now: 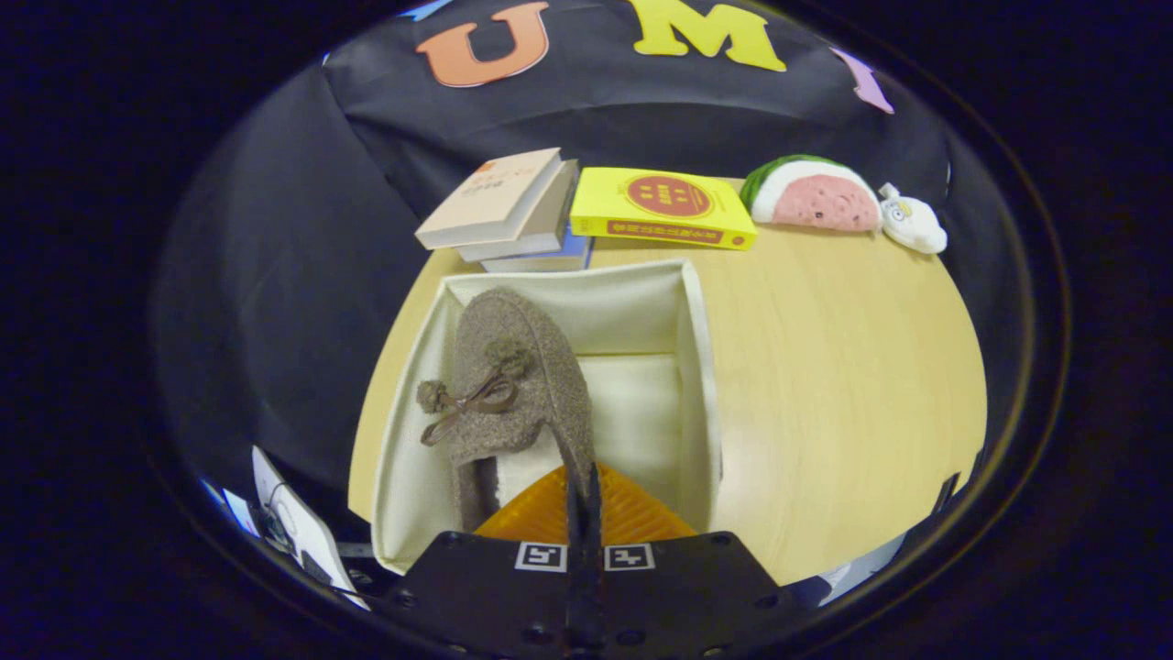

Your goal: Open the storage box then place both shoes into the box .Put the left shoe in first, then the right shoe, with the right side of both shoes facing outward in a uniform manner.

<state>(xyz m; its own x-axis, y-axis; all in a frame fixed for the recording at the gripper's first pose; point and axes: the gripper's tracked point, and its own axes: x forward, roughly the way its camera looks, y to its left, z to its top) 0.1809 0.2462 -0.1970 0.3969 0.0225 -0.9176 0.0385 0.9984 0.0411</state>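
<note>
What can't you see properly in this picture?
- Second shoe: nothing tells where it is.
- Heel of the shoe: hidden behind the orange fingers of the gripper, which pinch its edge.
- Box floor: partly covered by the shoe.
- Box lid: cannot tell where it went.
- Bottom book: mostly under the stack.

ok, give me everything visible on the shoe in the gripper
The brown slipper looks like fuzzy felt or wool, with a thin brown ribbon bow ending in two pompoms on its upper. The gripper is shut on its heel-side rim, both orange fingers pressed together on the thin edge. It hangs toe away from the fingers, over the left part of the open cream fabric storage box. Whether it touches the box floor cannot be told.
</note>
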